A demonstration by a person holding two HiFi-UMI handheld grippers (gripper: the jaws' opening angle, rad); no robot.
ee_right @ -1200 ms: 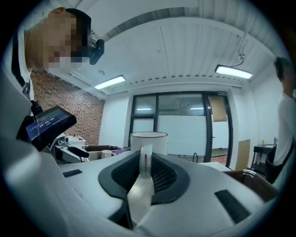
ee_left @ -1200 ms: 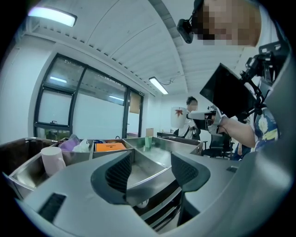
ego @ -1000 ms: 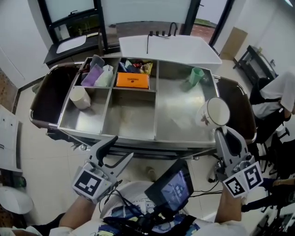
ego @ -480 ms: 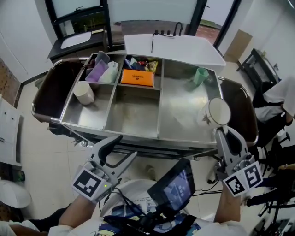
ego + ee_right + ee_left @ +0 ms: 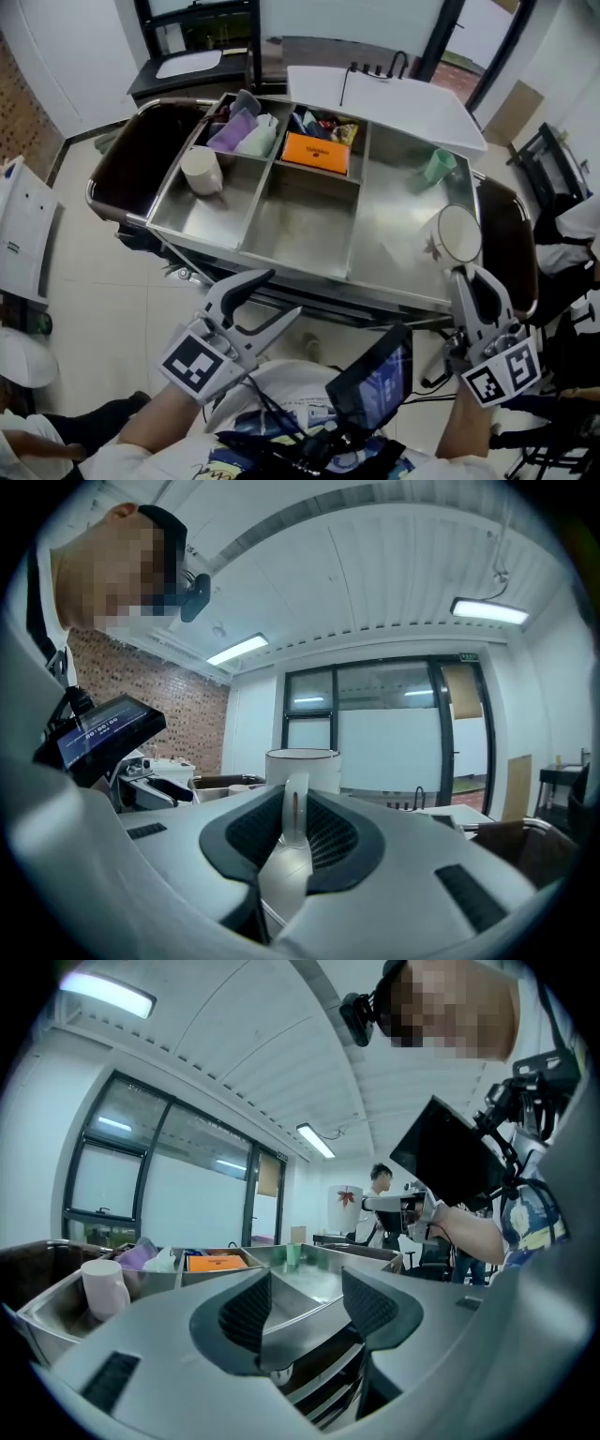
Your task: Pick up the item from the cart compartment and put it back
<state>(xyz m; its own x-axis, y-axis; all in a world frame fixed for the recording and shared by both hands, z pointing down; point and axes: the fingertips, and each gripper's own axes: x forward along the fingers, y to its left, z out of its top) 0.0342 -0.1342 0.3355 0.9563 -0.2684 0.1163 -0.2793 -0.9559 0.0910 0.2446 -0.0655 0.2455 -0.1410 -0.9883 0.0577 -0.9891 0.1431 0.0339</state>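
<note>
A white mug (image 5: 454, 234) with a red leaf print hangs over the right edge of the steel cart's big right compartment (image 5: 394, 230). My right gripper (image 5: 466, 277) is shut on its handle (image 5: 294, 810), and the mug's body (image 5: 302, 764) stands upright just beyond the jaws. The left gripper view catches the same mug (image 5: 345, 1206) held out in the air. My left gripper (image 5: 279, 295) hovers in front of the cart's near edge, open, with nothing between its jaws (image 5: 305, 1309).
The cart (image 5: 300, 220) has several compartments. A pale cup (image 5: 201, 170) stands at front left, packets (image 5: 246, 131) and an orange box (image 5: 316, 152) fill the rear ones, and a green cup (image 5: 438, 166) stands at back right. A white table (image 5: 375, 94) lies behind, a seated person (image 5: 577, 234) at right.
The head view has swung, so the cart now sits further right and lower in the picture. The right gripper keeps its hold on the mug and has shifted slightly. The left gripper stays open.
</note>
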